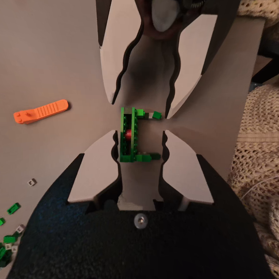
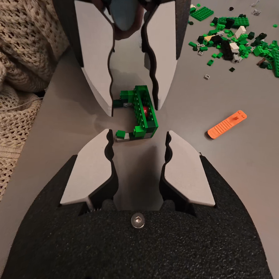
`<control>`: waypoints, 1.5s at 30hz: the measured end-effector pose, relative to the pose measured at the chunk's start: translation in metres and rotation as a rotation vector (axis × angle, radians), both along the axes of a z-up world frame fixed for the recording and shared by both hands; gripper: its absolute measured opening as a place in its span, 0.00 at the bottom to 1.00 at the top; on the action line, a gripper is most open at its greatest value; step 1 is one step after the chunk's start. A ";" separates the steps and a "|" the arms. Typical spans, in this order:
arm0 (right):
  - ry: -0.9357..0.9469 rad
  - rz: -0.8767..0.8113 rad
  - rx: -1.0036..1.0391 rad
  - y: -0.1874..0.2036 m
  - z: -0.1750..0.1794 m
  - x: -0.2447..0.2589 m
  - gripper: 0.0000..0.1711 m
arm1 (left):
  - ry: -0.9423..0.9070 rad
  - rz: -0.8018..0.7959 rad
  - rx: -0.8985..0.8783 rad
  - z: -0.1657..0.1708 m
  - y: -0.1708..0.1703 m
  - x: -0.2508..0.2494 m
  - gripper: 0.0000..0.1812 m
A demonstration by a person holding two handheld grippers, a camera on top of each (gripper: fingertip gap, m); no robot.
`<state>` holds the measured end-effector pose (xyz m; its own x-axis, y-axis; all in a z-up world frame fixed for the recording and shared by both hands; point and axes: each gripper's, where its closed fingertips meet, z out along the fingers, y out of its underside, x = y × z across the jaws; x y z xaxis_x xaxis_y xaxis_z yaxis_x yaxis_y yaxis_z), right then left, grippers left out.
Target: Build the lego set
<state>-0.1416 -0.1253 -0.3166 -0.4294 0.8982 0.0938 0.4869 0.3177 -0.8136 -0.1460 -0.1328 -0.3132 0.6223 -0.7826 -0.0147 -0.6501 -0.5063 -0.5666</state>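
1. Table [image 2: 211, 166]: this grey surface carries everything, and the knitted blanket [image 2: 19, 60] lies along its edge at the left of the right wrist view. Keep the work over the bare grey top so a dropped brick cannot roll into the knit.

2. Left gripper [image 1: 139, 131]: its fingers fill the lower half of the left wrist view, spread wide and holding nothing. The green assembly [image 1: 132, 134] sits between their tips, at frame centre, with its long body close to the left-hand fingertip.

3. Right gripper [image 2: 139, 132]: in its own view it is likewise wide open and empty, with the assembly just past the tips. It comes at the model from the opposite side to the left gripper.

4. Green assembly: it rests on the table on its side, a long studded body with a red piece [image 2: 145, 113] inside and two short arms sticking out. My advice is to close one gripper on the long flat faces, not on the thin arms, which look likely to snap off.

5. Loose bricks [image 2: 235, 37]: the pile lies in the upper right of the right wrist view, well apart. Steady the model first, then fetch.

6. Orange brick separator [image 2: 226, 124]: it lies at the right, clear of your approach.
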 end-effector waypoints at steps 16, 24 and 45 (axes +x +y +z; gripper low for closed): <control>-0.018 -0.003 -0.005 0.004 -0.002 -0.004 0.32 | 0.343 -0.131 -0.203 -0.023 0.003 -0.015 0.18; -0.055 -0.006 -0.016 0.010 -0.005 0.008 0.36 | 0.335 -0.155 -0.232 -0.023 0.002 -0.014 0.11; -0.192 -0.094 -0.037 -0.015 -0.013 0.045 0.14 | 0.258 -0.075 -0.201 -0.023 0.003 -0.013 0.11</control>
<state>-0.0967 -0.1407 -0.3291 -0.3501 0.9366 -0.0153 0.6599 0.2350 -0.7136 -0.1588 -0.1303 -0.3362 0.5590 -0.8292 -0.0052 -0.7986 -0.5367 -0.2724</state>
